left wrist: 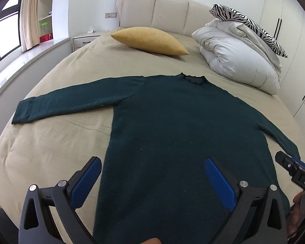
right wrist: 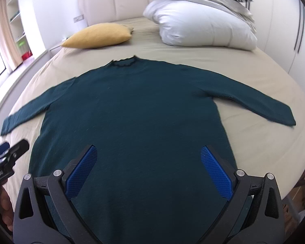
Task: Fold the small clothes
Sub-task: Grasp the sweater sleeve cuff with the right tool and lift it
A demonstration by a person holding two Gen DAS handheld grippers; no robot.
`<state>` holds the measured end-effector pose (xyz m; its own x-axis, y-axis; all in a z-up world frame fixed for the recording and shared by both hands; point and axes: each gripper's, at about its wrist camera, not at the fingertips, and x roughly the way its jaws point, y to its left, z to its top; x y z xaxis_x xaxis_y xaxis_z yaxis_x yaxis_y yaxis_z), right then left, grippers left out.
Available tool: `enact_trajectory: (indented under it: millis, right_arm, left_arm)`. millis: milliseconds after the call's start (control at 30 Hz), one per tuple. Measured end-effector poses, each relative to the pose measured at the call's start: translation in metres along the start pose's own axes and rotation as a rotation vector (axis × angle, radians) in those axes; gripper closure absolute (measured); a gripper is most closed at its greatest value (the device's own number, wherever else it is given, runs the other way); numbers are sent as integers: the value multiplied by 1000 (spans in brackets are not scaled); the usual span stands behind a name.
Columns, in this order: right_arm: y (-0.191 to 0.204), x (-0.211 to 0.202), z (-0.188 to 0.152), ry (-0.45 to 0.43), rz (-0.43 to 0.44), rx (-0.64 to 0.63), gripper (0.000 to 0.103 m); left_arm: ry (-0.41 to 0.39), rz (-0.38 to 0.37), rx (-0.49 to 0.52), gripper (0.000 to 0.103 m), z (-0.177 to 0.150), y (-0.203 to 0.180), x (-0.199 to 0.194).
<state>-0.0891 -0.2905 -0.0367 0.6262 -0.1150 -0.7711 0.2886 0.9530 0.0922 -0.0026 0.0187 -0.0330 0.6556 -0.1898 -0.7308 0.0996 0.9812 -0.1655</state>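
Note:
A dark green long-sleeved sweater point(left wrist: 172, 122) lies flat on the beige bed, collar away from me, both sleeves spread out to the sides. It also shows in the right wrist view point(right wrist: 136, 111). My left gripper point(left wrist: 152, 162) is open and empty, hovering above the sweater's lower left part, with its left finger over the bed sheet. My right gripper point(right wrist: 148, 152) is open and empty above the sweater's lower middle. The right gripper's body shows at the right edge of the left wrist view point(left wrist: 294, 170), and the left gripper's body shows at the left edge of the right wrist view point(right wrist: 8, 154).
A yellow cushion point(left wrist: 150, 40) lies near the headboard. A folded white duvet point(left wrist: 238, 59) with a zebra-print pillow point(left wrist: 248, 24) on top sits at the far right. A nightstand point(left wrist: 85, 38) stands left of the bed; wardrobe doors point(left wrist: 284, 26) on the right.

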Motion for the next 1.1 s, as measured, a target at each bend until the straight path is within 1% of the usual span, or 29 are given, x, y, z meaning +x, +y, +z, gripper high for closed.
enact_trajectory:
  millis: [33,133,200,300,333,367,400,433,467,500,567,633,700,733,800,867,900,933,967,1000,1033,1067,1100]
  right_arm:
    - [-17,2,5,0,-1,34,0]
    - [-84,13,22,6,-30,150,0]
    - [-135,20,30,-4,-47,240,0]
    - [-215,30,36,-16,-73,391,1]
    - [-240,33,36,-25,-82,431,3]
    - [-264,37,36,-34,-94,466,9]
    - [-288,41,34,-40,-100,497,13]
    - [-309,46,32,-39,-105,531,18]
    - [-333,53,29,-32,-105,577,22]
    - [-356,60,25,-26,-100,617,24]
    - [-394,71,17,-9,-92,701,32]
    - [-429,84,8,-11,-69,790,33]
    - [-449,93,4,-33,-35,839,38]
    - [-458,98,4,-50,-17,851,39]
    - [-473,107,6,-79,6,866,45]
    - [-490,119,10,-91,29,886,59]
    - [-491,125,13,-90,36,895,64]
    - [-497,131,16,-92,47,904,74]
    - [-501,134,18,-95,55,909,82]
    - [-506,138,19,-99,47,908,86]
    - [-508,141,21,-102,33,903,94]
    - [-504,142,27,-102,20,894,94]
    - [-490,137,39,-105,-2,873,96]
  left_arm:
    - [-5,-14,-15,0,0,0,0]
    - [-9,-35,-40,0,6,-2,3]
    - [-15,-44,-30,0,12,-6,5]
    - [18,-72,-11,0,24,-15,17]
    - [38,-90,-16,0,29,-16,22]
    - [55,-113,-26,0,33,-15,27]
    - [73,-144,-41,0,37,-16,33]
    - [88,-182,-61,0,41,-17,40]
    - [91,-200,-67,0,43,-18,46]
    - [86,-208,-66,0,46,-21,50]
    - [41,-179,-42,0,49,-31,55]
    - [26,-171,-27,0,50,-40,62]
    - [50,-154,-2,0,51,-49,72]
    - [82,-132,6,0,51,-53,78]
    - [131,-130,-28,0,52,-51,88]
    - [142,-147,-83,0,52,-45,94]
    - [140,-148,-96,0,53,-42,96]
    - [137,-152,-110,0,54,-39,98]
    - [139,-161,-117,0,53,-37,99]
    - [145,-173,-126,0,55,-35,102]
    - [150,-184,-134,0,55,-32,104]
    - [152,-199,-145,0,55,-30,106]
    - [153,-214,-155,0,54,-27,107]
